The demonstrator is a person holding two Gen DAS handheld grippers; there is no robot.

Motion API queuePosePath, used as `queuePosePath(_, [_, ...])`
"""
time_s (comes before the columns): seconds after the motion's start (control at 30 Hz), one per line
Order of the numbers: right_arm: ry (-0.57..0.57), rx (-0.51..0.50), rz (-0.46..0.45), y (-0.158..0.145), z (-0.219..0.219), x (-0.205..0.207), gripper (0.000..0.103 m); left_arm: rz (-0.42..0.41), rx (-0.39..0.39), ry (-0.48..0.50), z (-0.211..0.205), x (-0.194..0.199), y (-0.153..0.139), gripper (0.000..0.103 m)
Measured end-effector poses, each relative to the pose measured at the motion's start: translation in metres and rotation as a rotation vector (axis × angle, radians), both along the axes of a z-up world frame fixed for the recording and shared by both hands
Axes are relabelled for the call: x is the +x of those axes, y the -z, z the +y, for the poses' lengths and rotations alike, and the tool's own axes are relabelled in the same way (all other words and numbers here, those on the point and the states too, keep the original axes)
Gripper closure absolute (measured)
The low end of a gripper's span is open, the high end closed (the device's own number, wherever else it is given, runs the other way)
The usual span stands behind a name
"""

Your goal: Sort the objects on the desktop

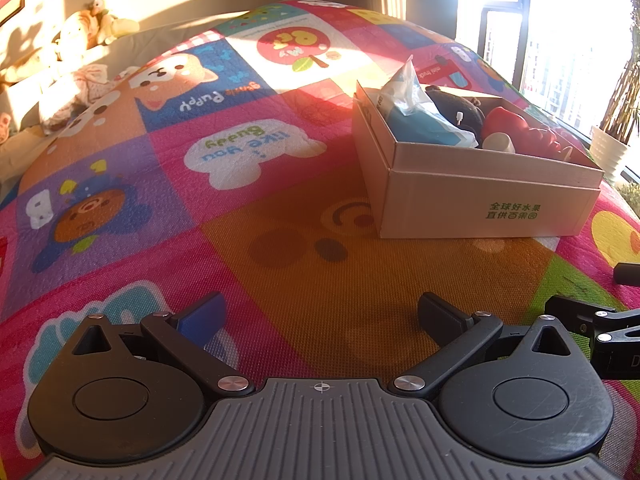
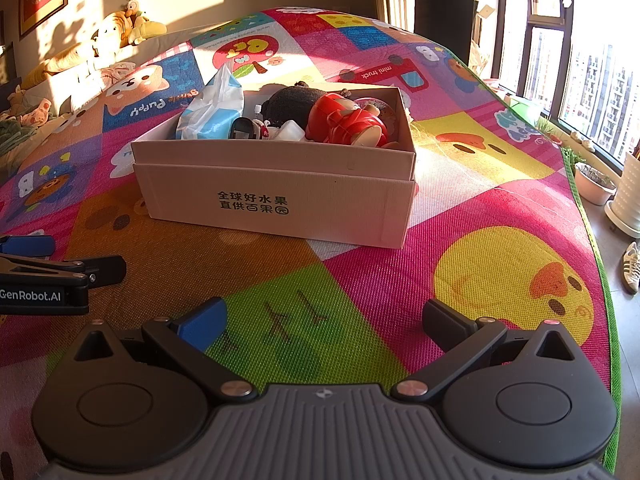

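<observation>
Here both the left gripper (image 1: pixel 320 316) and the right gripper (image 2: pixel 324 320) gape wide, empty.

Support surface: a colourful cartoon play mat (image 2: pixel 500 208) with a green edge, patterned in squares of puppies, ducks and an apple, filled most of both frames and lay in patchy sunlight. Resting directly on it was one open cardboard box (image 2: pixel 280 200) with green printed characters on its front wall, at centre in the right wrist view and right of centre (image 1: pixel 480 200) in the left wrist view.
</observation>
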State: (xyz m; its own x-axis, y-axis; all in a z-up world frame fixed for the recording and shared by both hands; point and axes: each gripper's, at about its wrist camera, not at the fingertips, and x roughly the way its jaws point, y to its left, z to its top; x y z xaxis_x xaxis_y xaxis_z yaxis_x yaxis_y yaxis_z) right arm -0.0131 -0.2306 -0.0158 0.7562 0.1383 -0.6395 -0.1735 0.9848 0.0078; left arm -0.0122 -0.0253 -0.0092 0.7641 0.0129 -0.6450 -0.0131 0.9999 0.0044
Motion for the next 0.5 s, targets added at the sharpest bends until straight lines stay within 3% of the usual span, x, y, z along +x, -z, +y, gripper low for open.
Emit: queuePosePath(0.5, [0.0, 0.001, 0.0, -0.0001, -0.0008, 0.0, 0.0, 0.0, -0.003, 0.001, 0.0013, 0.0007, -0.0001, 0.0])
